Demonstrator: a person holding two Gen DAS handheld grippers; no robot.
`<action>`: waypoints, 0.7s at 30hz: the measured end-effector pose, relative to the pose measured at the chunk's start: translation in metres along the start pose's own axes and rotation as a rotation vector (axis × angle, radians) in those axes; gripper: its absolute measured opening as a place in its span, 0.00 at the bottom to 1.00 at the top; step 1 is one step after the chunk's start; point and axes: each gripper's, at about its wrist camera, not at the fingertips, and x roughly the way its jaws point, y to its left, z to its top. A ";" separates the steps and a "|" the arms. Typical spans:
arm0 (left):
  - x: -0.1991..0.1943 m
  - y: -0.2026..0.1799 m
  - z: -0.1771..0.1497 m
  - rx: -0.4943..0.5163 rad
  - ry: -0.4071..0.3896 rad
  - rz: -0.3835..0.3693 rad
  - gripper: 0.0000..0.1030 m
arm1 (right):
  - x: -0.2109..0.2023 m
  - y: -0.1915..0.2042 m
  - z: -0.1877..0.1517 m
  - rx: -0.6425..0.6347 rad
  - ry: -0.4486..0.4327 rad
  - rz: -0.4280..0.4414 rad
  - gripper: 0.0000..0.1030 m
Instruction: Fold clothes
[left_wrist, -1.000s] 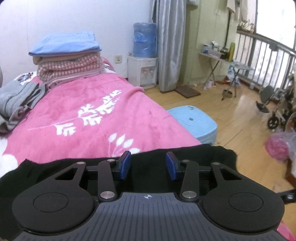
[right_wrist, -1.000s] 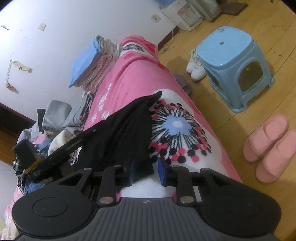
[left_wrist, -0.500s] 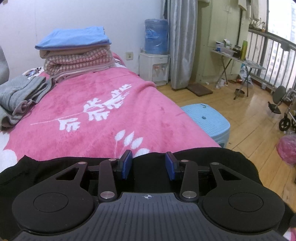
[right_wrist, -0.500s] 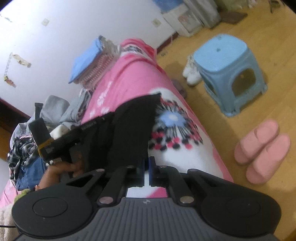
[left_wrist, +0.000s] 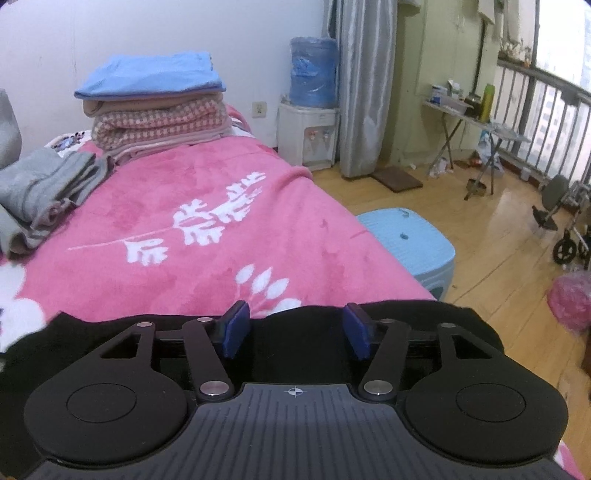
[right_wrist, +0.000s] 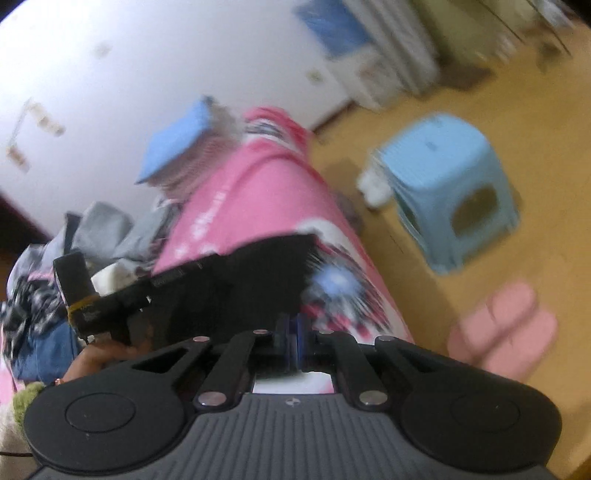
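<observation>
Your right gripper (right_wrist: 293, 345) just clamped shut on the black garment (right_wrist: 236, 280) edge; left gripper (left_wrist: 295, 334) jaws opening, cloth between pads, unpinched. Fold handoff underway imo.

The black garment (left_wrist: 399, 321) fills the bottom of my left wrist frame, a plain dark cloth whose upper edge runs almost straight across, just above the fingers, with pink blanket beyond it. In my right wrist frame, the garment (right_wrist: 240, 280) sits centre-left as a broad, flat dark panel, blurred, its straight top edge sloping up to a corner at mid-frame. I can't make out seams or which kind of clothing it is.
</observation>
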 end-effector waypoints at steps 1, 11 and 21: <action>-0.006 0.000 0.000 0.009 0.008 -0.008 0.57 | 0.006 0.007 0.007 -0.032 -0.003 0.011 0.04; -0.054 -0.033 -0.065 0.237 0.157 -0.096 0.57 | 0.114 0.013 0.042 -0.195 0.101 -0.068 0.00; -0.053 -0.027 -0.068 0.208 0.146 -0.117 0.58 | 0.089 0.044 0.027 -0.351 0.131 0.057 0.03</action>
